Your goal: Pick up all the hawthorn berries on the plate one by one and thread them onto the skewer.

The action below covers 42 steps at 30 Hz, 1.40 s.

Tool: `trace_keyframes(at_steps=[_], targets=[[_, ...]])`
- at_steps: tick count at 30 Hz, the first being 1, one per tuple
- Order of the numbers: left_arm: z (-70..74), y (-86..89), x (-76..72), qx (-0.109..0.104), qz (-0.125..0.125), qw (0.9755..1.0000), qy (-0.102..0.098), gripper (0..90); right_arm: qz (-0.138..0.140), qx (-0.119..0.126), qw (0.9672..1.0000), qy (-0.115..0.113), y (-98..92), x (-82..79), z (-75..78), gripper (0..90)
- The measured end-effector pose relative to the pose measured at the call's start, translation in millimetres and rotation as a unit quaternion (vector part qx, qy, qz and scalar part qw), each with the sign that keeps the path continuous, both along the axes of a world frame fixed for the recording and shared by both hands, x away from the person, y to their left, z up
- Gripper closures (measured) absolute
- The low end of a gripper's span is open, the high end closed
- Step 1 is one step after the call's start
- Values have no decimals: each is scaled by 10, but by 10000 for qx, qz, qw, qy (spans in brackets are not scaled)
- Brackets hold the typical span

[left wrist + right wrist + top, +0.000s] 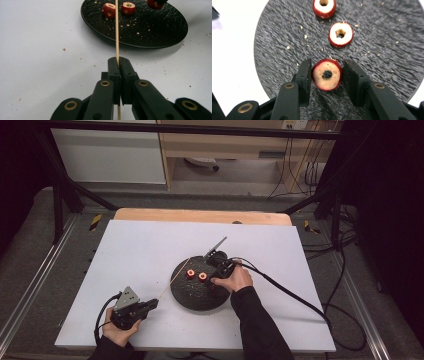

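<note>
A black round plate (196, 299) lies mid-table with cored red fruit pieces on it. My left gripper (119, 60) rests on the white board at the front left, shut on a thin wooden skewer (116, 30). The skewer points across the plate's rim (150, 37) toward two pieces (109, 10) (128, 8). My right gripper (327, 62) reaches down over the plate, shut on a third fruit piece (327, 75), which stands on the plate with its hole facing the camera. Beyond it lie two more pieces (340, 34) (324, 6). From above, the right gripper (214, 282) sits beside the two pieces (190, 274) (202, 277).
The white board (140, 255) covers a wooden table with its far edge (200, 215) showing. Crumbs dot the plate and board. A black cable (290, 292) trails right from the right gripper, and more cables lie on the floor at the right.
</note>
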State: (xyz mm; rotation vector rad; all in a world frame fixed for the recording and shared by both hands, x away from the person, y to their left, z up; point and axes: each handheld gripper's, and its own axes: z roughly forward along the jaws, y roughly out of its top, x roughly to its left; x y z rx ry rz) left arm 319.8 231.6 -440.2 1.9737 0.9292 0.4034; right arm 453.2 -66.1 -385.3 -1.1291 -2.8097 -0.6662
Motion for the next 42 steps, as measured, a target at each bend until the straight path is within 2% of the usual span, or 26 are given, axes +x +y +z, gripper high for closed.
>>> trace_keyframes(at_steps=[4,9,14,18,21,24,28,33,40,42], targets=[[3,0,-5,-11,9,10000,-17,882,-76,264,9994,-188,-40,-31,78,605],[5,0,-10,-24,30,10000,-34,881,-218,648,9967,-430,-65,-86,155,606],[7,2,-15,-41,56,10000,-54,881,-405,1116,9908,-643,-81,-140,180,606],[9,2,-21,-83,81,9999,-55,881,-573,1549,9829,-816,-117,-167,183,606],[9,2,-24,-109,82,9999,-58,881,-716,1891,9750,-922,-157,-185,187,606],[9,2,-26,-116,89,9999,-66,881,-851,2234,9658,-1005,-196,-204,185,607],[11,1,-29,-126,99,9998,-85,881,-1045,2711,9505,-1101,-254,-220,171,606],[14,2,-34,-149,110,9998,-109,881,-1279,3246,9295,-1199,-305,-233,136,607],[18,3,-39,-200,129,9996,-122,881,-1559,3778,9019,-1400,-333,-249,111,607],[19,5,-40,-212,133,9996,-124,881,-1640,3859,8954,-1499,-331,-250,102,607]])
